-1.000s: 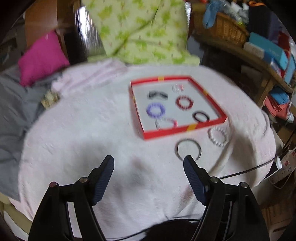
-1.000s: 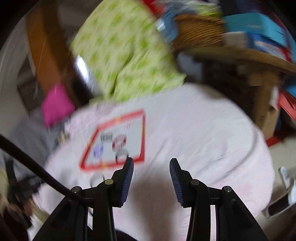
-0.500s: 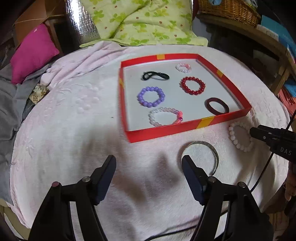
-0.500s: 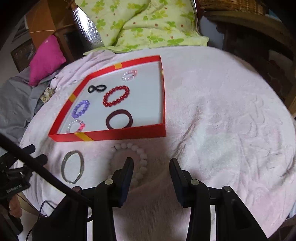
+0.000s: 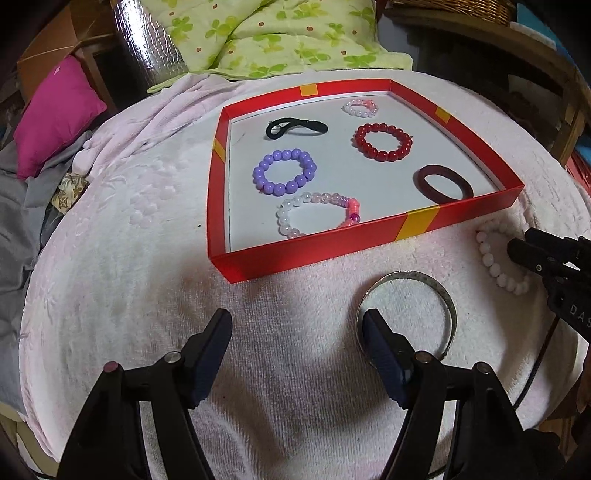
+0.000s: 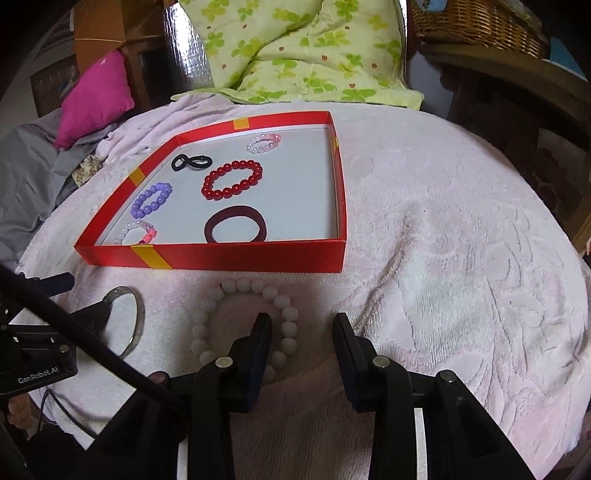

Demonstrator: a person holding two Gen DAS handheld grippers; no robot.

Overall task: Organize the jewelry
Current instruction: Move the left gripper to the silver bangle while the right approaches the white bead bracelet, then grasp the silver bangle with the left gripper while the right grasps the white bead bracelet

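A red tray (image 5: 332,248) (image 6: 240,259) on the pink towel holds several bracelets and hair bands. In front of it lie a silver bangle (image 5: 448,314) (image 6: 139,321) and a white bead bracelet (image 5: 491,264) (image 6: 201,321). My left gripper (image 5: 295,328) (image 6: 83,299) is open and low over the towel, its right finger over the bangle's left rim. My right gripper (image 6: 303,325) (image 5: 532,258) is closing. Its left finger stands inside the white bracelet's ring and its right finger outside, with the beads between them and no pad pressing on them.
A green patterned quilt (image 5: 280,40) and a pink cushion (image 5: 55,110) lie behind the round table. A wicker basket (image 6: 476,18) sits on a wooden shelf at the right. Grey cloth (image 5: 18,206) hangs at the left. A black cable (image 6: 92,339) crosses the near-left edge.
Both grippers have come down and closer to the towel. The right jaws have narrowed and now straddle the white bracelet's right side. The left gripper has reached the bangle.
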